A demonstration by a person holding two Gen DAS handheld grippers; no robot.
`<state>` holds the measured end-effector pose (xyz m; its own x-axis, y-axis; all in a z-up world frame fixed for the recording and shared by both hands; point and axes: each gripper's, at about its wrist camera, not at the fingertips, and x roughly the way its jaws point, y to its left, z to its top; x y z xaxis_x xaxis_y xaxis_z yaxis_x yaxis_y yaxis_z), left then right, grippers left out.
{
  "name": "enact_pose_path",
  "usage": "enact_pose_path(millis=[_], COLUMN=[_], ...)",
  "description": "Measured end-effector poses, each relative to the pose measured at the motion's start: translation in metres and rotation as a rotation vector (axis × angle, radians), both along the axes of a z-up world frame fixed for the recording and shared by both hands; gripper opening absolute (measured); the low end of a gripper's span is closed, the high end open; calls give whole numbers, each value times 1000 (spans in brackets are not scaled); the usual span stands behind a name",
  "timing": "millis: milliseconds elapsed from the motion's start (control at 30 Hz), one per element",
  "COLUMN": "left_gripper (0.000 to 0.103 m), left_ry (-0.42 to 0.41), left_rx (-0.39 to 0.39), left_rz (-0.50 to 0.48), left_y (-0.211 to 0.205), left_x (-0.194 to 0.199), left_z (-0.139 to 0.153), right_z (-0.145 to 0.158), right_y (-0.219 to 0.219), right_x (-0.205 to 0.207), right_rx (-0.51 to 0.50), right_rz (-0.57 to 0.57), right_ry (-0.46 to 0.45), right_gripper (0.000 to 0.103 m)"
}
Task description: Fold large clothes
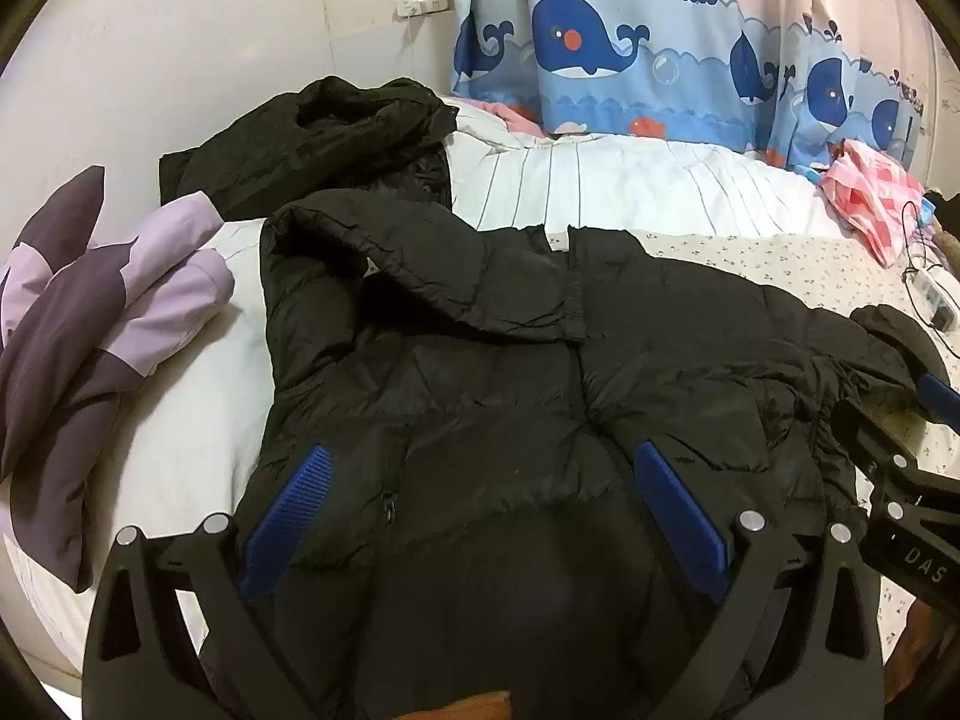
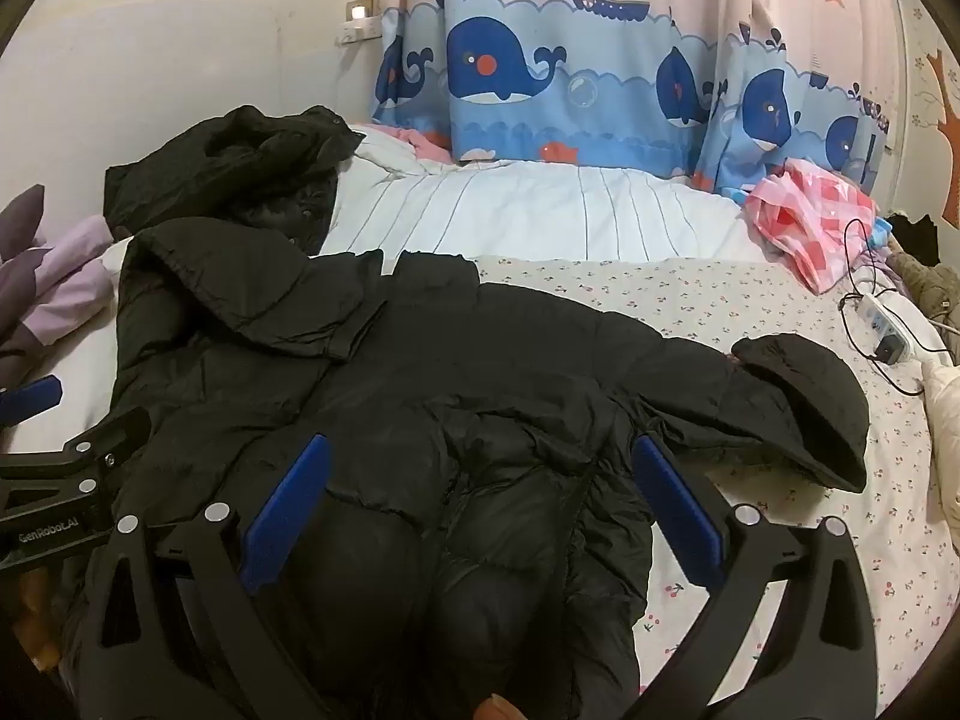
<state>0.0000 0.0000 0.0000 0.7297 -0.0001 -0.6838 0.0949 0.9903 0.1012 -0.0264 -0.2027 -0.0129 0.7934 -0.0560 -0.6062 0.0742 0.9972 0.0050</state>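
A black puffer jacket (image 1: 510,372) lies spread on the bed, also in the right wrist view (image 2: 420,396). One sleeve (image 1: 432,276) is folded across its upper left part. The other sleeve (image 2: 798,408) stretches out to the right, its cuff on the floral sheet. My left gripper (image 1: 480,480) is open, its blue pads wide apart just above the jacket's lower body. My right gripper (image 2: 480,480) is open above the jacket's right side, holding nothing. Each gripper shows at the edge of the other's view.
A second black garment (image 1: 312,132) lies bunched at the back left. Purple clothes (image 1: 90,312) lie at the left. A striped white duvet (image 1: 630,186), a pink checked bag (image 2: 810,222) and a power strip with cables (image 2: 882,324) lie at the back and right. A whale curtain (image 2: 570,78) hangs behind.
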Motion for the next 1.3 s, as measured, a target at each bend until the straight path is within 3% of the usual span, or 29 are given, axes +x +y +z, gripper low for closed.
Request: enact_pose_path(millis=[1300], left_gripper=[97], left_ry=[22], left_rx=[13], left_rz=[-11], left_y=[-6], left_x=[0], left_z=[-10], right_z=[-6], right_y=[10], right_x=[-1], right_rx=[-53], right_rz=[-18], right_ry=[25], right_gripper=[97])
